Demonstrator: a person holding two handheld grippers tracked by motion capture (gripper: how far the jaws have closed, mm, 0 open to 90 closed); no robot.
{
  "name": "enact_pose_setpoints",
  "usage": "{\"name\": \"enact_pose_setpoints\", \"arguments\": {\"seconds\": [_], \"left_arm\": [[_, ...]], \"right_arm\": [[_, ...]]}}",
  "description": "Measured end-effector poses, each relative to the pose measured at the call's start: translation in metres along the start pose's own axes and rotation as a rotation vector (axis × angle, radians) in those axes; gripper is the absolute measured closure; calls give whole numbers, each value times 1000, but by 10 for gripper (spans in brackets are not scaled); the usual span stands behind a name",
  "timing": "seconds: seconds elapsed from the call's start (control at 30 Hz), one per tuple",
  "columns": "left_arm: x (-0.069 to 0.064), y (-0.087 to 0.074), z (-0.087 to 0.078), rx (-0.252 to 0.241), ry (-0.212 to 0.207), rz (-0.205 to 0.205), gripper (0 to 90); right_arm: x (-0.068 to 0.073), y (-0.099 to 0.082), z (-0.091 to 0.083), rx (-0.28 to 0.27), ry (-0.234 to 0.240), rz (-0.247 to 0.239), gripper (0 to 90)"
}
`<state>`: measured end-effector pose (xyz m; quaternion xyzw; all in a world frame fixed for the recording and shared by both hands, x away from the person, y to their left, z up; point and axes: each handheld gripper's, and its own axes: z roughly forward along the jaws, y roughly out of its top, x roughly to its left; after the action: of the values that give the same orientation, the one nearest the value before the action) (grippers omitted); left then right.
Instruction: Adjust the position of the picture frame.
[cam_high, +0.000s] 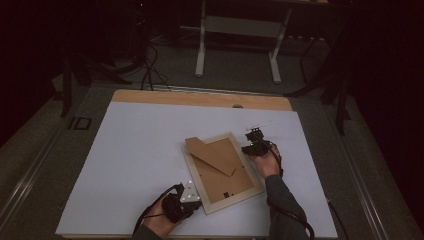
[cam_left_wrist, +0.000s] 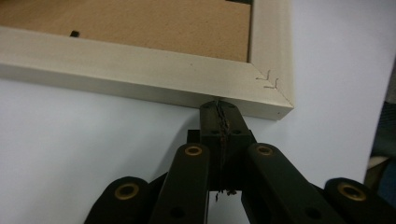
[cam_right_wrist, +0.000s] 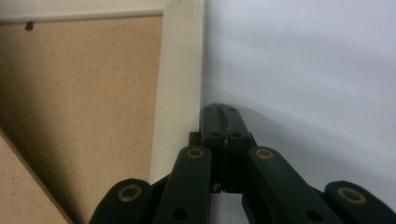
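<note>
A pale wooden picture frame (cam_high: 256, 188) lies face down on the white table (cam_high: 135, 150), its brown backing board (cam_high: 230, 181) up and the cardboard stand (cam_high: 212, 152) folded across the top. My left gripper (cam_high: 192, 200) is shut, its tips against the frame's near left corner (cam_left_wrist: 261, 95). My right gripper (cam_high: 250, 148) is shut too, its jaws pressed together beside the frame's right edge (cam_right_wrist: 180, 84) near the far corner. Nothing is between either pair of jaws.
A bare wooden strip (cam_high: 200, 97) runs along the table's far edge. Beyond it stand a white metal stand (cam_high: 237, 30) and cables (cam_high: 150, 70) on the dark floor. Small black clips (cam_left_wrist: 74, 33) hold the backing board.
</note>
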<state>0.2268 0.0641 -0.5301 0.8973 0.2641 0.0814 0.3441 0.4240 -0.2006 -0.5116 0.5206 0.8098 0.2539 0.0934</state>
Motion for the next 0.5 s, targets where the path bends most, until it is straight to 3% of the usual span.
{"name": "enact_pose_setpoints", "arguments": {"seconds": [0.3, 0.5], "left_arm": [[-5, 4, 6, -14, -31, -25, 900], [-11, 7, 10, -23, -58, -20, 900]], "right_arm": [[9, 7, 6, 3, 7, -12, 900], [19, 13, 11, 3, -1, -31, 900]]}}
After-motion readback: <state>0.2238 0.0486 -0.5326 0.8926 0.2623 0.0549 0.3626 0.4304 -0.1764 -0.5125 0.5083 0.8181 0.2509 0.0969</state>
